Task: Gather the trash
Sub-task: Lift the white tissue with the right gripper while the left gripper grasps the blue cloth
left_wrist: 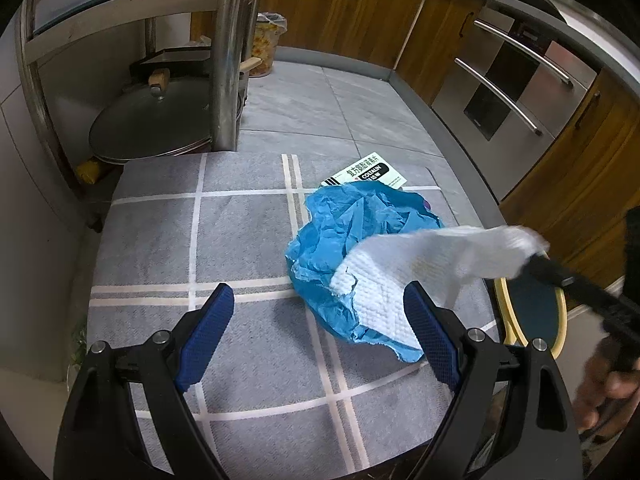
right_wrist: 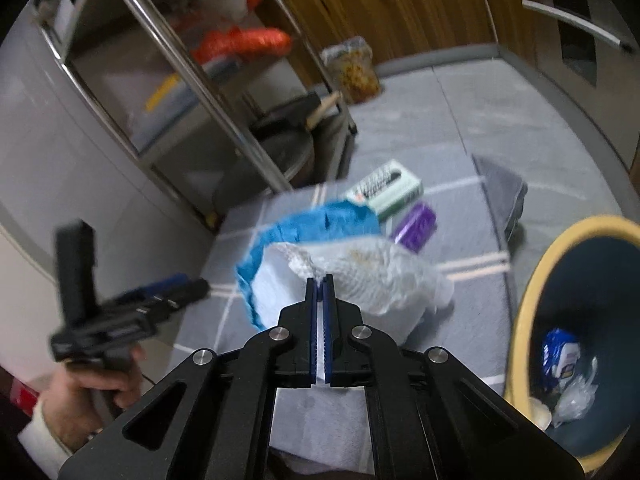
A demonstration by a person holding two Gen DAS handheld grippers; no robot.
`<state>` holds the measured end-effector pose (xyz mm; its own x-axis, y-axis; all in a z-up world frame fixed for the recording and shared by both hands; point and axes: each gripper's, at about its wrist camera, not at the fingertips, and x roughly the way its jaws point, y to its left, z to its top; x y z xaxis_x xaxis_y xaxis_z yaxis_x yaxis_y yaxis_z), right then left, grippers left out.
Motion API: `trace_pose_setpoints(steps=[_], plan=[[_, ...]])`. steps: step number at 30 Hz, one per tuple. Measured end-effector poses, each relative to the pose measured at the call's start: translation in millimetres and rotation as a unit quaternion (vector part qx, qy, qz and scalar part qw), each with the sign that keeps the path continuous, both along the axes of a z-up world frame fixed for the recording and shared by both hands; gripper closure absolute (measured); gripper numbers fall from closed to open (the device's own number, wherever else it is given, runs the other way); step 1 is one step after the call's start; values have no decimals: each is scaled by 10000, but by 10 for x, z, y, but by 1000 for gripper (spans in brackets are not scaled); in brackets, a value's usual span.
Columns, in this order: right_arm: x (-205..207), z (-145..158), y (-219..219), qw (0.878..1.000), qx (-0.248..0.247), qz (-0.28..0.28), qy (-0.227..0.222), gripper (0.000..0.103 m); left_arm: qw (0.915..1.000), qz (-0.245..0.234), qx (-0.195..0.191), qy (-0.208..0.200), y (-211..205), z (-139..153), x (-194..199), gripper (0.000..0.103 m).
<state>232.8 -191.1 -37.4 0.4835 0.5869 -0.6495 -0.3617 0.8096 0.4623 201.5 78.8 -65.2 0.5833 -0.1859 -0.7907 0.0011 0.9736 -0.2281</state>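
The right hand-held gripper (right_wrist: 319, 280) is clamped on a white paper towel (right_wrist: 372, 276), lifting one end while the rest drapes over crumpled blue paper (left_wrist: 340, 216) on the gray checked mat (left_wrist: 240, 232). The left hand-held gripper (left_wrist: 318, 308) hovers low over the mat, jaws spread wide and holding nothing. A yellow-rimmed bin (right_wrist: 532, 280) stands just right, trash inside. A medicine box (left_wrist: 366, 174) lies beyond the blue paper.

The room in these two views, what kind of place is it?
Most likely a home kitchen: wooden cabinets, a built-in oven with steel handles, and a pan lid under a metal rack.
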Motion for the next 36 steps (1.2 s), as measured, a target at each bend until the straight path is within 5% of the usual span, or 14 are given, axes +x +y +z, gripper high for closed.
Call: trace_pose_setpoints(steps=[14,20,22,24,33,36], plan=[[-328,866,-524,9943,450,-360,-899,100,9998,49,-102,143,-103,-177,232,19],[-471,989,-716,9923,501,-480,-1026,100,9933,345,-924,598,-13,-469,373,37],[-527,1009,-815,9915,551,-546,-1047,100,9908,414,-1116,645,10,-510,393,53],[-555,1016,-886,9909,602,-590,-1047,100,9903,403,-1138,694,0,-523,406,97],[-559,940,-1104,9895,704,-800,-974,100,9957,58,-921,110,-116,-74,273,103],[-570,934,-1112,9895,707,-797,-973,100,9968,127,-766,213,-127,-71,272,103]])
